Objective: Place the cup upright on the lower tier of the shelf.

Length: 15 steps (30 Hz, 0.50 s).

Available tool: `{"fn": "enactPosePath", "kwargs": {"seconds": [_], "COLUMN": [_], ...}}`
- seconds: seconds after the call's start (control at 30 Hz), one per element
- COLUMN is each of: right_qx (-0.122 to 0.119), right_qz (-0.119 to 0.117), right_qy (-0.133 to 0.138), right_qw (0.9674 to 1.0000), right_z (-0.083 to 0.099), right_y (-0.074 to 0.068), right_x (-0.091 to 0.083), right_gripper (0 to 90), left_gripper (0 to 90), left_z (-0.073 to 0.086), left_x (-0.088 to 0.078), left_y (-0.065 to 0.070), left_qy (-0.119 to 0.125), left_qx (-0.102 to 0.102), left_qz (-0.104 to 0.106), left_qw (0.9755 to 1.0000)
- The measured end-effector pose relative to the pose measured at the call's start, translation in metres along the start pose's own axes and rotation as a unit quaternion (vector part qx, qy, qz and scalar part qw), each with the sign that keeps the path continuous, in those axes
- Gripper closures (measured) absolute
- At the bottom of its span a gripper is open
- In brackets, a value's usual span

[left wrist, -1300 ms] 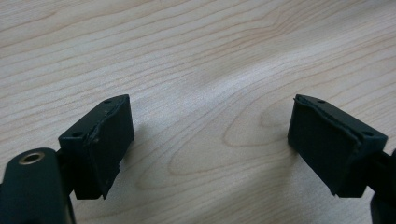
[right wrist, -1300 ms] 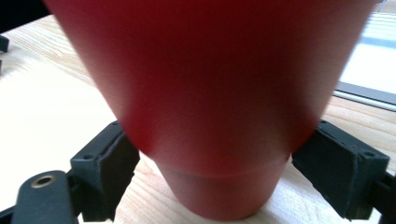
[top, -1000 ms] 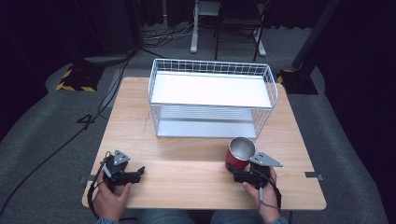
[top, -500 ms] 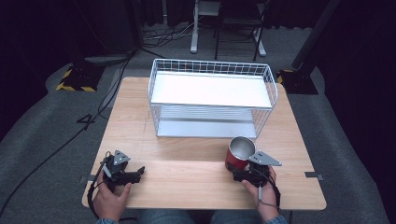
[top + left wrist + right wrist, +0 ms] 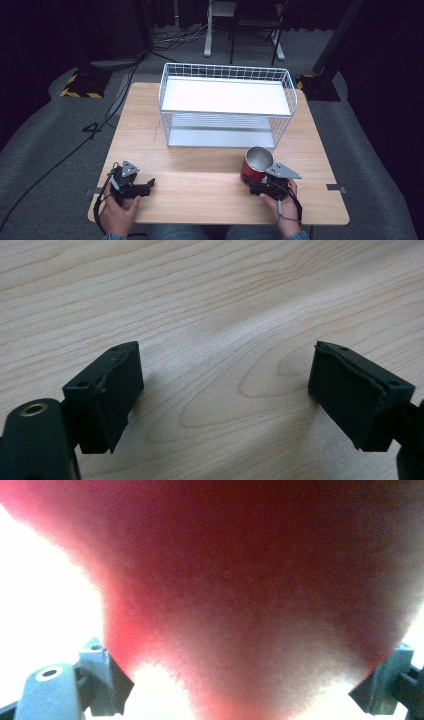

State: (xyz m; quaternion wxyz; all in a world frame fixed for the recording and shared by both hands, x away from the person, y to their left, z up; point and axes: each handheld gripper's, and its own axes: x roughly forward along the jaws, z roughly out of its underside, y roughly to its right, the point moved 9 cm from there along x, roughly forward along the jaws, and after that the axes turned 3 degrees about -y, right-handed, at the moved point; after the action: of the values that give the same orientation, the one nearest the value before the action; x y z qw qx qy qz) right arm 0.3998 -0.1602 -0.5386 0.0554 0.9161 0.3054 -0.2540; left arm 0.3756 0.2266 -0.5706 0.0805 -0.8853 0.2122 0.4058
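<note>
Fingers [image 5: 102, 680] of right gripper [image 5: 261, 189]: clamped round red cup [image 5: 256, 165], worktop's [image 5: 200, 190] near right. Left gripper [image 5: 225, 400]: spread, empty. Advice: lift upright.

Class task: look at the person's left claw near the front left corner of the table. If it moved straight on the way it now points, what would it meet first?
Probably nothing soon: the open left claw points right along bare light wooden table. Farther along stands the red metal cup, though depth is unclear.
</note>
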Motion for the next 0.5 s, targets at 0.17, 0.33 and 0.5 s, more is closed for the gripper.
{"fn": "enactPosePath", "kwargs": {"seconds": [0.17,0.33,0.5], "right_qx": [-0.005,0.001,0.002], "right_qz": [-0.001,-0.005,-0.005], "right_qy": [0.003,0.005,0.004], "right_qw": [1.0,1.0,1.0], "right_z": [-0.007,-0.016,-0.026], "right_y": [-0.001,-0.001,0.0], "right_x": [-0.002,0.0,0.003], "right_gripper": [16.2,16.2,16.2], "left_gripper": [14.8,14.8,14.8], "left_z": [0.0,0.0,0.0], "left_x": [0.0,0.0,0.0], "left_y": [0.0,0.0,0.0], "left_qy": [0.0,0.0,0.0], "left_qx": [0.0,0.0,0.0], "left_qz": [0.0,0.0,0.0], "left_qw": [1.0,1.0,1.0]}}
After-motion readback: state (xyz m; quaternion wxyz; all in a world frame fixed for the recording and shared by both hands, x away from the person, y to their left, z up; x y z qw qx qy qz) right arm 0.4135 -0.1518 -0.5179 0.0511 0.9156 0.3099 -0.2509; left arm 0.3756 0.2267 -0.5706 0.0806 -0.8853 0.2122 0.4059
